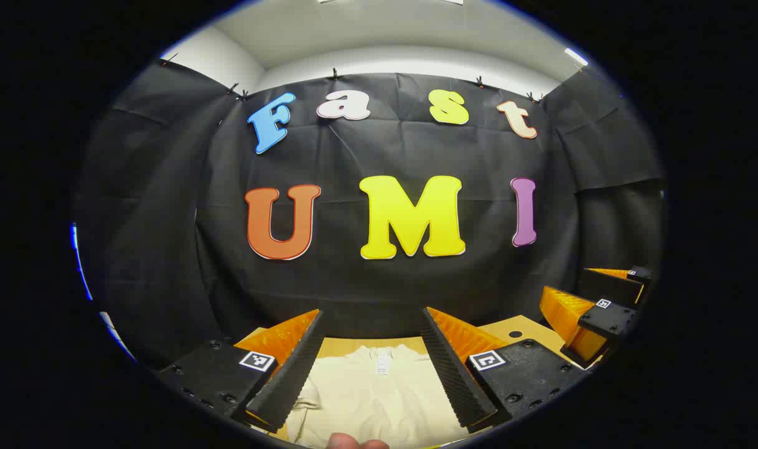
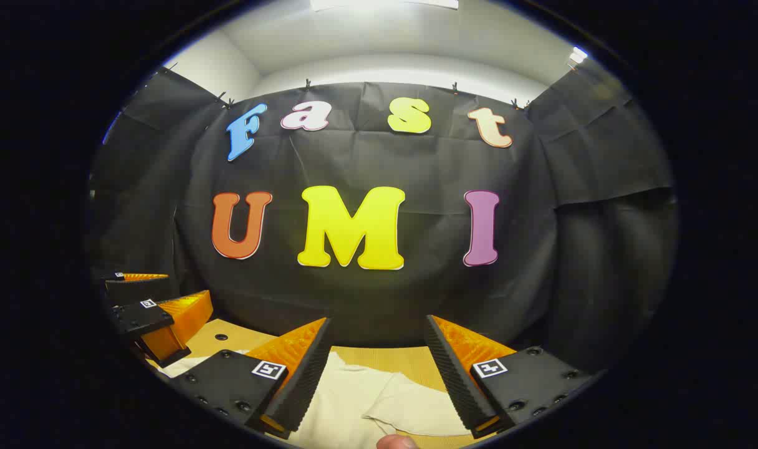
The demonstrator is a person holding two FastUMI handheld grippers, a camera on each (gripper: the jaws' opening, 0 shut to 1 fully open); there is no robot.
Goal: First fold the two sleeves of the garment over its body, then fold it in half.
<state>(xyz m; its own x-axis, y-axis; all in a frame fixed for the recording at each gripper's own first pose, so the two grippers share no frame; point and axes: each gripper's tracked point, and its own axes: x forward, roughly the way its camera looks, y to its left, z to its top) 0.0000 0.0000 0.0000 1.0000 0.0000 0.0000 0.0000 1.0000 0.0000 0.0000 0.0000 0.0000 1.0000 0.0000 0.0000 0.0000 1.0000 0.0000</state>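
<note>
We see a cream garment (image 1: 379, 393) lying flat on the wooden table (image 1: 522, 328), near its front edge. Our left gripper (image 1: 374, 368) and right gripper (image 2: 379, 374) hover above it, both spread wide, holding nothing.

Black creased cloth booth wall (image 1: 379, 156) hangs across the back, curving round both sides, fold lines running through it. Small dark clips (image 1: 334, 74) pin its top edge at intervals. Above the cloth, plain white upper wall (image 1: 410, 59) meets a pale ceiling (image 2: 379, 31). Bright ceiling light panel (image 2: 379, 4) at the top edge of the right gripper view; a small strip light (image 1: 576, 57) glows high at the right in the left gripper view. Below the cloth, light tan wooden surface (image 2: 410, 358), flat; one small dark round hole (image 2: 217, 337) near its left end.
</note>
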